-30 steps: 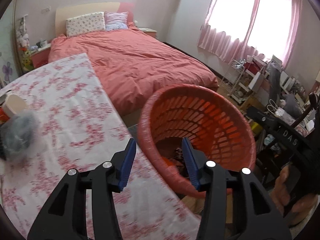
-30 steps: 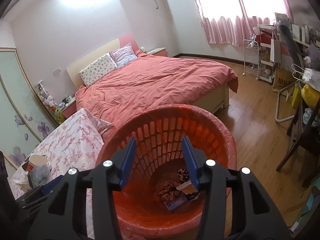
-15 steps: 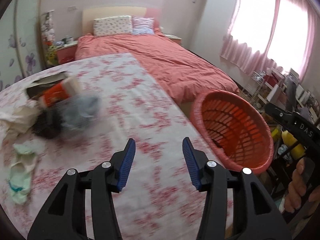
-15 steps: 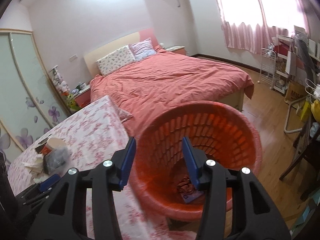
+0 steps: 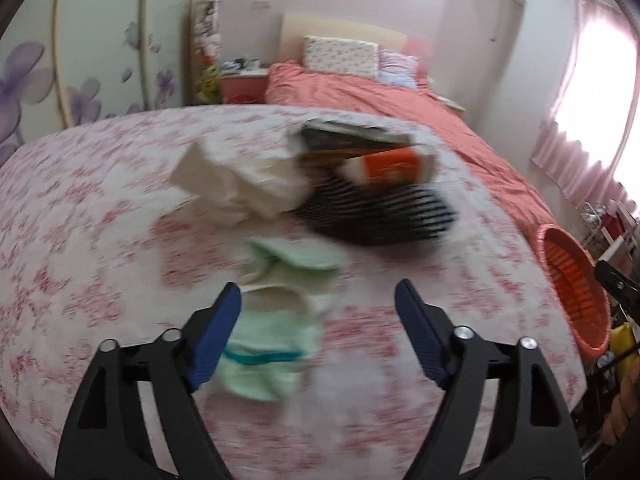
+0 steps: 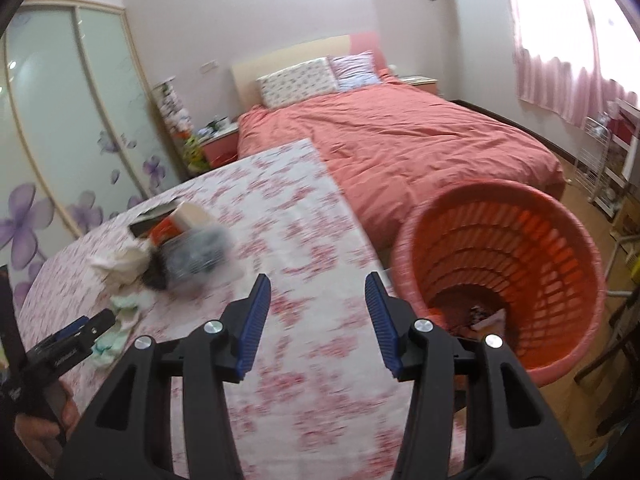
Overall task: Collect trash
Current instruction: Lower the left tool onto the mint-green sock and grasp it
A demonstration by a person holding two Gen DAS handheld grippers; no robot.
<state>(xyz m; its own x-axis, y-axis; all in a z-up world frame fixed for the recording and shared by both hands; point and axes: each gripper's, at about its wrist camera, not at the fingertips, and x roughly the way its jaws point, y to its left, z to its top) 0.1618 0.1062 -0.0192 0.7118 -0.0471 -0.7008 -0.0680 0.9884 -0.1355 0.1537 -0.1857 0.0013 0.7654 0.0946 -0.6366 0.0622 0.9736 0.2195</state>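
On the surface (image 5: 100, 208), the heap of trash (image 5: 320, 176) lies toward the far side. A crumpled cloth (image 5: 276, 312) lies nearer the front edge, just before the heap. The basket (image 6: 500, 276) stands off the right edge, with the bed (image 6: 400, 140) behind the far edge.

Bedroom, pale pink walls (image 6: 248, 8). Bed (image 6: 400, 140) with salmon duvet, two pillows (image 6: 298, 82) against beige headboard. Floral-print sliding wardrobe doors (image 6: 68, 120) at left. Pink curtains (image 6: 560, 76) over bright window. Wood floor (image 6: 576, 176) at right.
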